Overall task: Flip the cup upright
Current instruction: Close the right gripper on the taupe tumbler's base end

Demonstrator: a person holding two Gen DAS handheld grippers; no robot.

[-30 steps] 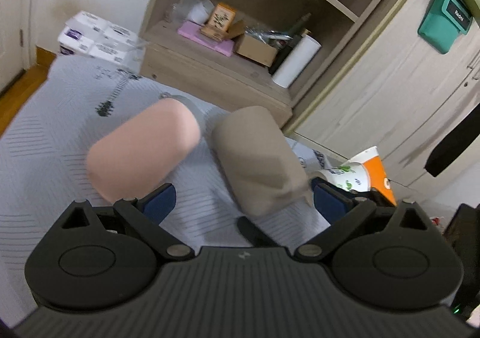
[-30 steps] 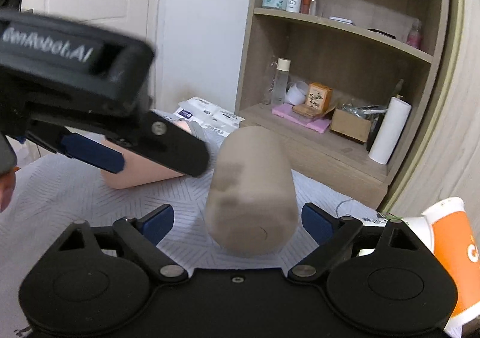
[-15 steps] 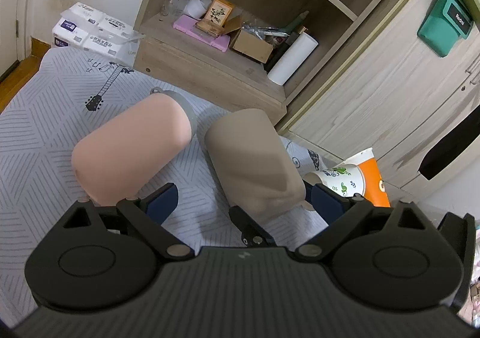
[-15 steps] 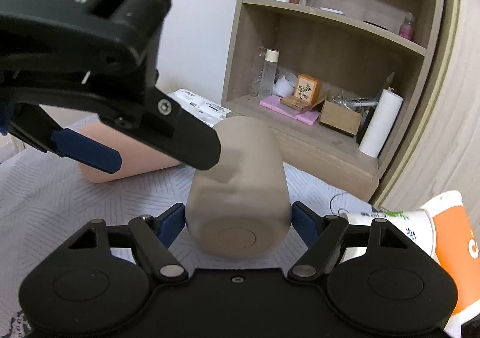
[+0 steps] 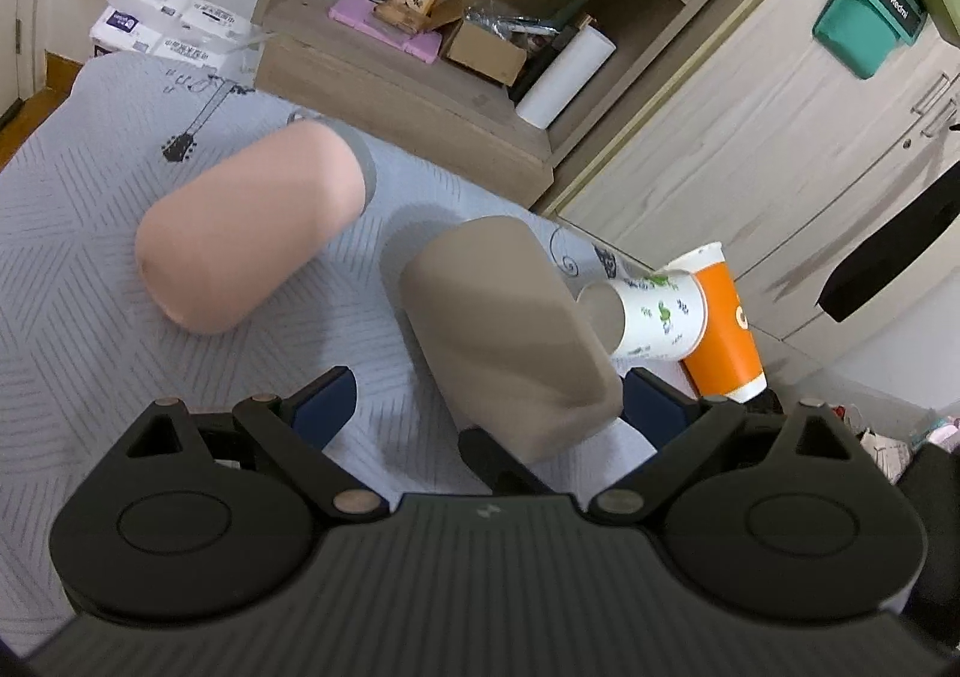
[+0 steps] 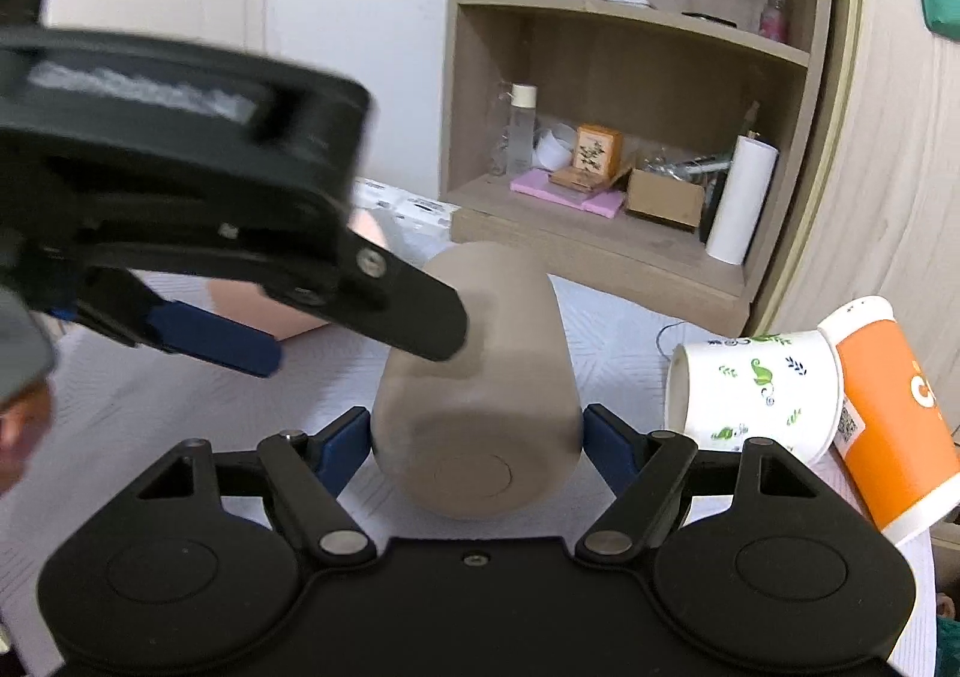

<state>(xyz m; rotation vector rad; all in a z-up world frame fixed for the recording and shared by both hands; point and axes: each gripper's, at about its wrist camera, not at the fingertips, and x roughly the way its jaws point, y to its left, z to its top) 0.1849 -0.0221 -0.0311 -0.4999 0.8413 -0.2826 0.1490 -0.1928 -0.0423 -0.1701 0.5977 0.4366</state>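
Taupe cup (image 6: 477, 395) lies on its side near the bed's (image 5: 72, 233) right edge, base toward the right gripper (image 6: 474, 446), long axis running straight away; its jaws clasp the base end. The left gripper (image 5: 489, 404) hovers above, jaws spread, empty.

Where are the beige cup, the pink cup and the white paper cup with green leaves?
beige cup (image 6: 480, 377): right wrist view, on its side wall above the base.
pink cup (image 5: 240, 233): left wrist view, middle of its side.
white paper cup with green leaves (image 6: 762, 389): right wrist view, on its printed side.
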